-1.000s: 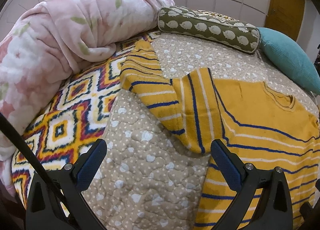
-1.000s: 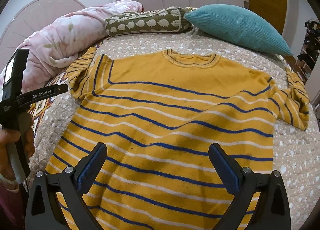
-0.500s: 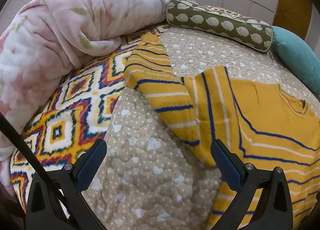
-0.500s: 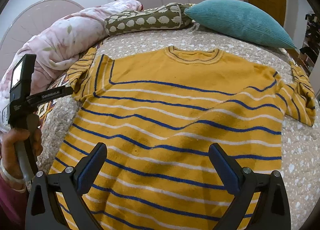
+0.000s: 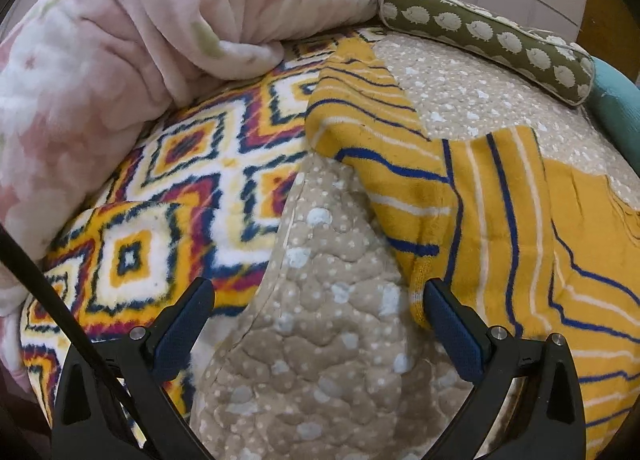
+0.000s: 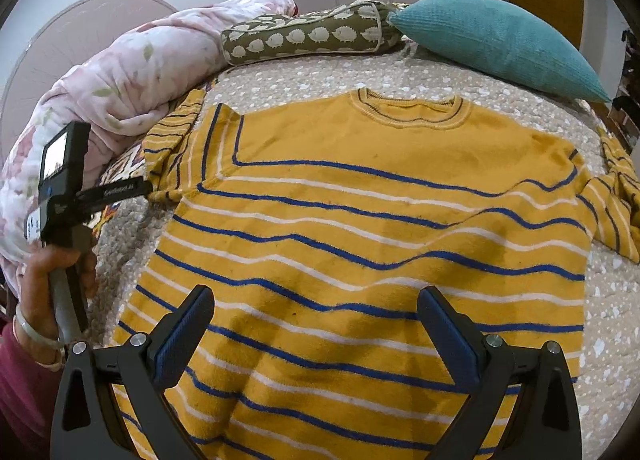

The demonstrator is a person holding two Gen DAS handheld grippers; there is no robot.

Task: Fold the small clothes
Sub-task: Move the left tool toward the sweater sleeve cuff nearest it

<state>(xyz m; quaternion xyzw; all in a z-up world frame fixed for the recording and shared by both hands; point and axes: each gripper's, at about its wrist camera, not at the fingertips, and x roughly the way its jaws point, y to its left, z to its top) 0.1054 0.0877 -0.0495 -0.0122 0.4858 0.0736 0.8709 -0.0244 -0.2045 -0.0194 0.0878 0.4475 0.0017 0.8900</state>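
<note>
My left claw (image 5: 318, 316), wide open and empty, nears the striped sweater's (image 6: 360, 244) sleeve (image 5: 384, 164); next I must pinch it and fold inward, right claw (image 6: 316, 320) open too.

The left wrist view looks low and close along its fingers (image 5: 452, 324) at the sweater's (image 5: 500, 220) left sleeve. The right wrist view faces the headboard end from higher over the bed (image 6: 400, 76). Both share that sleeve (image 6: 172, 144) and the hedgehog-print bolster (image 6: 304, 36).

Left claw (image 5: 318, 318) and right claw (image 6: 314, 318), both spread wide, empty.
</note>
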